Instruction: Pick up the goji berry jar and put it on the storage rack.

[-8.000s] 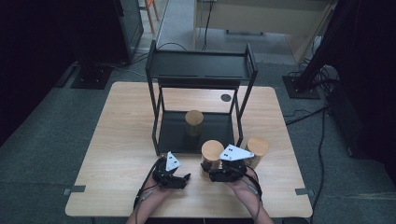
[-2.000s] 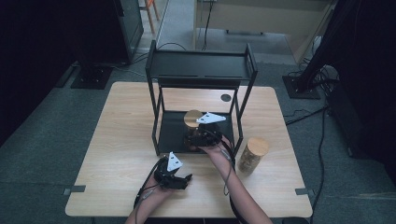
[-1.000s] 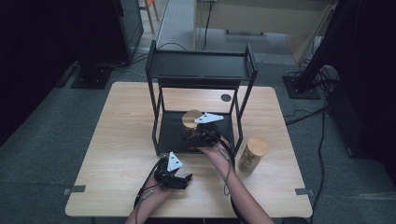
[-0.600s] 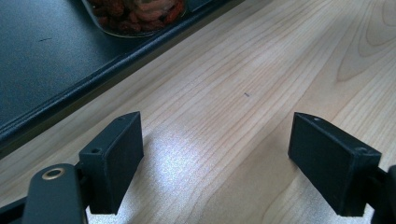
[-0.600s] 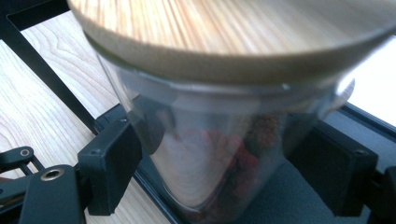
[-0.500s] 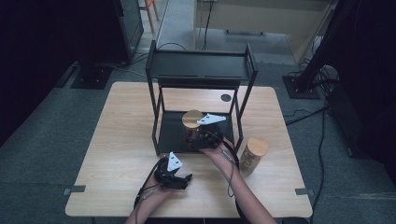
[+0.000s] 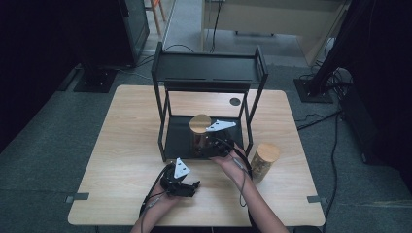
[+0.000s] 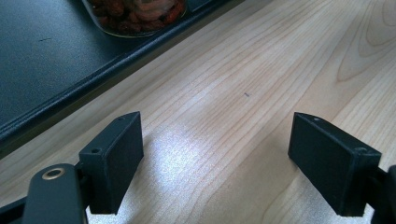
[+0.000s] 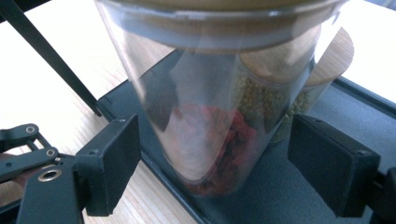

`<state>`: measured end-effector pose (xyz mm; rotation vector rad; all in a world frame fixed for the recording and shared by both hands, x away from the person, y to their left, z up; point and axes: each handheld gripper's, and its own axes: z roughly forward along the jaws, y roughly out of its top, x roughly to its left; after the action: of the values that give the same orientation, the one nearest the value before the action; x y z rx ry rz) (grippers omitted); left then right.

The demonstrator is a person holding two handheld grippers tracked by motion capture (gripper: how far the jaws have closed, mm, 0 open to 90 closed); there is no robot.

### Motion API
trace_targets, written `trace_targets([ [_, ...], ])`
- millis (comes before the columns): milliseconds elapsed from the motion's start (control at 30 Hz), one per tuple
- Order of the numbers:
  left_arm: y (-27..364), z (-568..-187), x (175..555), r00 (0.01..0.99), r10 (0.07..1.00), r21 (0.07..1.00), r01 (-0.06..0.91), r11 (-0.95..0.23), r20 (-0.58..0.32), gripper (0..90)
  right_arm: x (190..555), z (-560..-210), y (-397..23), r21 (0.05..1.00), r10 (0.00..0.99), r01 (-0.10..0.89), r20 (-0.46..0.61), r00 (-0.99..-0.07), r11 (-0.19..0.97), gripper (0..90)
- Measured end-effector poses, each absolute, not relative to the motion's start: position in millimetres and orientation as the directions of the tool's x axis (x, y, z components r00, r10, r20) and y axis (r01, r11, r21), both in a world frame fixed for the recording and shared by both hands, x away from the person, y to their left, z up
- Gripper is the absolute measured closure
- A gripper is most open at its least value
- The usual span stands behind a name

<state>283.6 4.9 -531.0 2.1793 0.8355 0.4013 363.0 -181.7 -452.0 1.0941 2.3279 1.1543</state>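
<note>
A clear jar with a wooden lid and red contents (image 9: 205,116) stands at the front of the black rack's bottom tray (image 9: 327,116). My right gripper (image 9: 215,154) is open. Its jaws have just been opening, and the jar stands between them with a gap on each side. Behind it is a second jar with green beans (image 9: 299,93). From above, my right gripper (image 7: 206,145) reaches up to the red jar (image 7: 197,141). My left gripper (image 7: 193,187) rests open on the table in front, its jaws (image 8: 219,140) wide over bare wood.
The black two-level rack (image 7: 209,73) stands mid-table, its posts flanking the tray (image 7: 177,138). A third lidded jar (image 7: 265,162) stands on the wooden table (image 7: 126,145) right of the rack. The tray's edge (image 8: 70,88) and a jar base (image 8: 140,18) lie ahead of my left gripper.
Eight seconds ago my right gripper was at the table's front by two jars; it has since brought one onto the rack's tray. Over the last second neither hand has visibly shifted.
</note>
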Motion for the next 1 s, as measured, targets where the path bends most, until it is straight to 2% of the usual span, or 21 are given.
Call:
trace_targets([
  [1000, 5, -531, 283, 0.734, 0.678, 0.747, 0.44, -0.499, 0.02, 18.3, 347, -437, -192, 0.779, 0.74, 0.488, 0.047, -0.671, 0.394, 17.2],
])
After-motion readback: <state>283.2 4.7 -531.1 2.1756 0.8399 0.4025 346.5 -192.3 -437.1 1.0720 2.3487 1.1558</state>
